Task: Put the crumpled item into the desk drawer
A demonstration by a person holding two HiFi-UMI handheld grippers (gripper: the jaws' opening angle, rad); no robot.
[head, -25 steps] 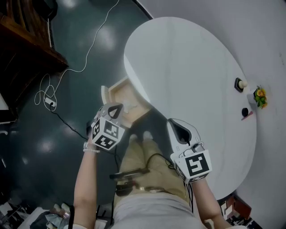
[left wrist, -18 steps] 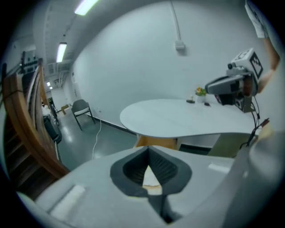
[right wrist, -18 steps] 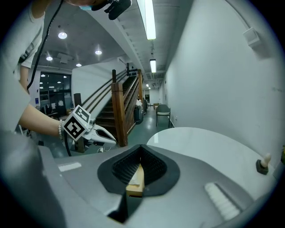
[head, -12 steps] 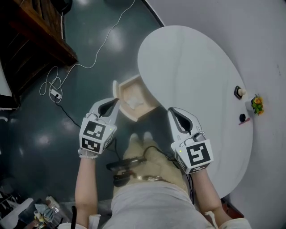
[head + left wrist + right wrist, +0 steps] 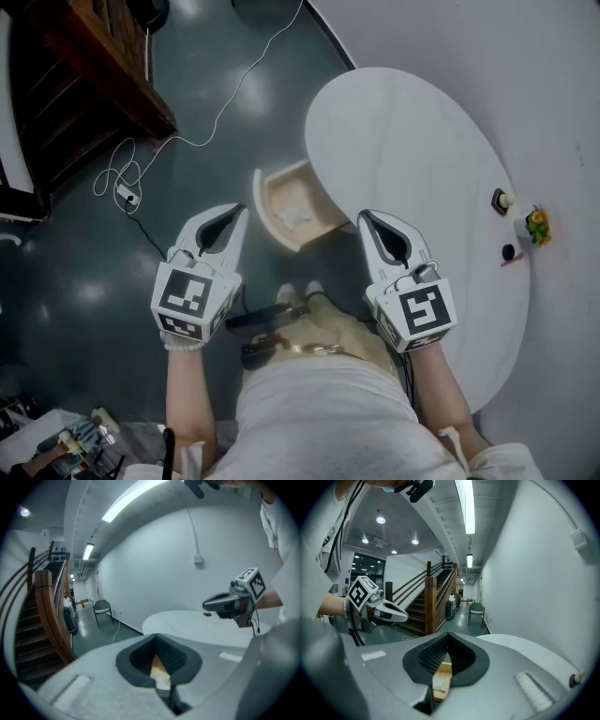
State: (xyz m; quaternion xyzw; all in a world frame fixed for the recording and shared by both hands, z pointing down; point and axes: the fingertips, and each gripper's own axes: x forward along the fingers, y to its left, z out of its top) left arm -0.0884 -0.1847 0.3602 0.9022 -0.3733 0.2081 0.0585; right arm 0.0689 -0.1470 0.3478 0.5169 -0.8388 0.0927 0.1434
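The wooden desk drawer [image 5: 281, 192] stands pulled out from under the white oval table [image 5: 412, 159]. A pale crumpled item [image 5: 298, 217] lies inside it. My left gripper [image 5: 241, 209] hangs left of the drawer, above the dark floor, shut and holding nothing. My right gripper [image 5: 365, 217] hovers at the drawer's right, over the table's edge, also shut and holding nothing. In the left gripper view, the drawer's wood [image 5: 158, 666] shows through the gap behind the meeting tips. In the right gripper view, the crumpled item [image 5: 439, 681] shows the same way.
A white cable with a plug block [image 5: 126, 194] trails over the floor to the left. A wooden staircase [image 5: 84, 84] rises at the upper left. Small objects, among them a tiny flower pot [image 5: 538, 225], sit at the table's far right edge. The person's legs are below the drawer.
The left gripper has drawn back from over the drawer, down and to the left. The view has pulled away from the table; the crumpled item stays in the drawer.
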